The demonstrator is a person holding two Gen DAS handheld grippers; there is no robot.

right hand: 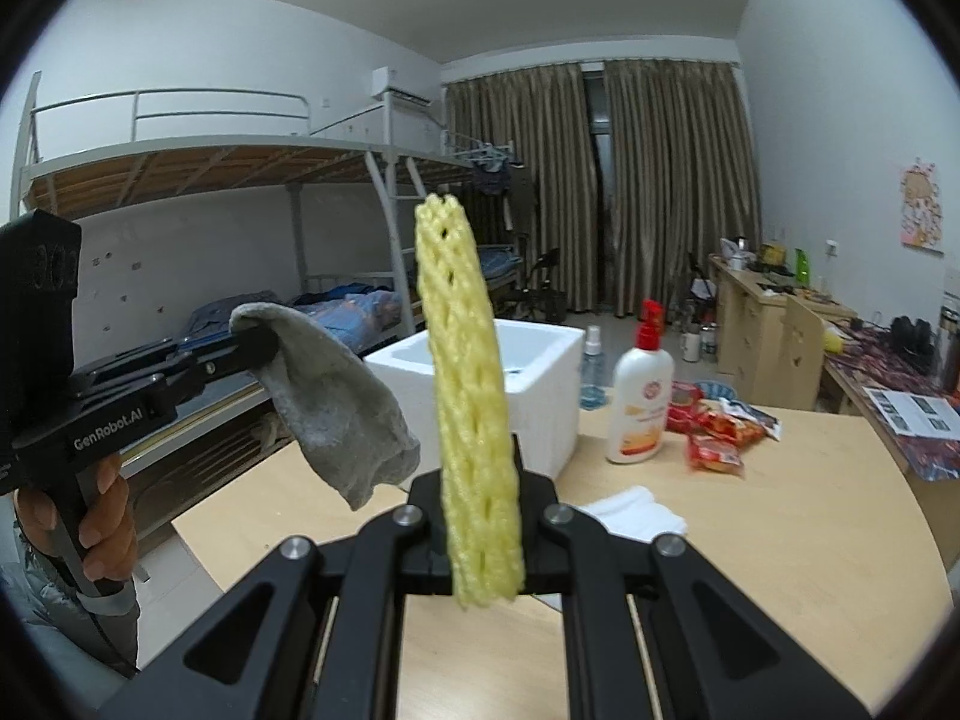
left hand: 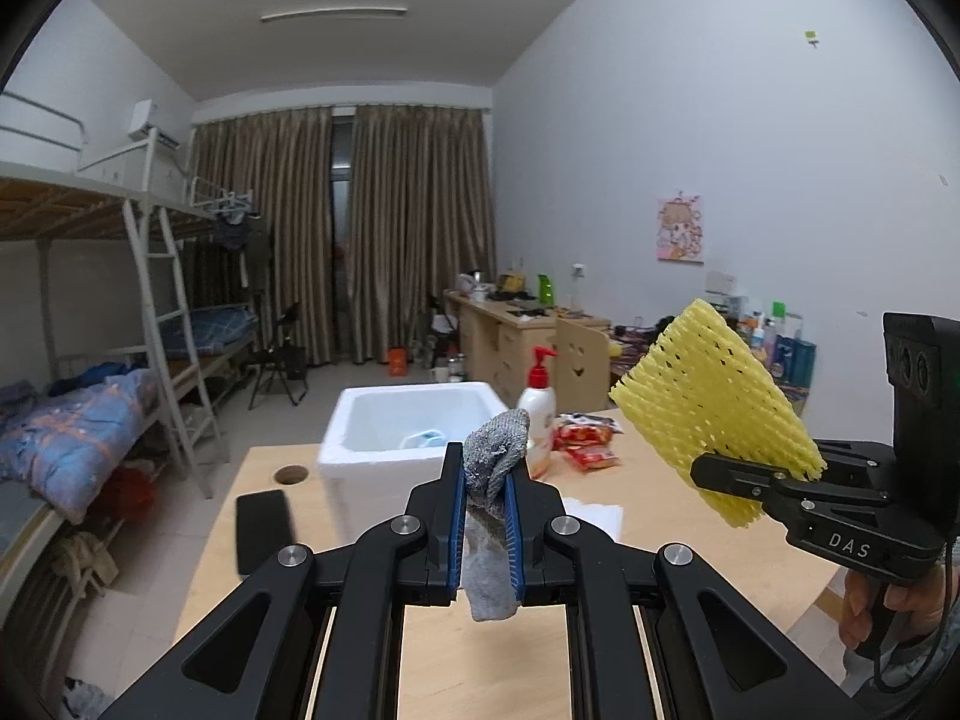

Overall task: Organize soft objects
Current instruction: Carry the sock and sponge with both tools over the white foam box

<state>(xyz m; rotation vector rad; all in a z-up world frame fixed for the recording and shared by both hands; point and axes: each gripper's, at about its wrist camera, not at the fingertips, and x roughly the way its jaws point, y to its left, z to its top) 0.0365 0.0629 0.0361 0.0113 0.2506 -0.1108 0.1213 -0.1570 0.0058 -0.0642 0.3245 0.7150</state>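
**Two handheld grippers, each clamping a soft item above a wooden table**

Closest to the left wrist camera, the left gripper (left hand: 486, 480) has its blue-padded jaws closed on a grey sock (left hand: 493, 468). The sock's bunched end sticks up past the jaw tips and its other end hangs down behind them.

To the right of those jaws, the right gripper (left hand: 717, 474) is clamped on a yellow foam net sleeve (left hand: 708, 408), which fans upward from its black fingers. In the right wrist view the sleeve (right hand: 471, 396) stands nearly upright between the closed jaws, rising well above the tips. A hand (right hand: 105, 516) grips the left tool's handle.

Beyond both sets of jaws sits an open white foam box (left hand: 414, 420) on the light wooden table (left hand: 660, 516). Right of the box stand a white lotion bottle with a red pump (right hand: 639, 396) and some red snack packets (right hand: 714, 438). A folded white tissue (right hand: 636, 513) lies on the table just ahead of the right jaws.
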